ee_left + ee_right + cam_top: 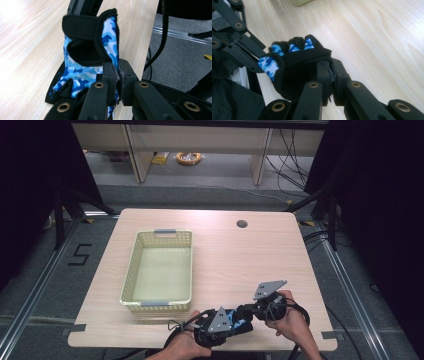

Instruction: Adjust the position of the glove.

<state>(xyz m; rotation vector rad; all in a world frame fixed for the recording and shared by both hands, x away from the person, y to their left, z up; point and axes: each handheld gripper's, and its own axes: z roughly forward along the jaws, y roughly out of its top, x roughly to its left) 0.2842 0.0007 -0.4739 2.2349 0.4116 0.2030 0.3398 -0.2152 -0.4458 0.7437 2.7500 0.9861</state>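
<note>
Gloves like this one need two grips to stay spread, and that seems to be why we hold the blue camouflage glove (239, 321) from both ends: our left gripper (117, 82) is clamped on the edge near the fingers, our right gripper (330, 75) is clamped on the black cuff, and the fabric hangs between them. Taking the basket (131, 270) as landmark, the glove sits just off its near right corner, close to the table (250, 260) front edge, and outside the basket, whose floor lies bare. We judge the work to be carrying the glove toward that basket, with the drop not yet made. The high view gives us the layout, both hands low at the front edge with the grey plates on top, but the glove there is little more than a blue patch between the black jaws. The left gripper view shows what that one hides: the strap folded across the wrist opening and the cloth pinched tight in the jaws. The right gripper view adds the curled fingertips and the other gripper's linkage just beyond them.
</note>
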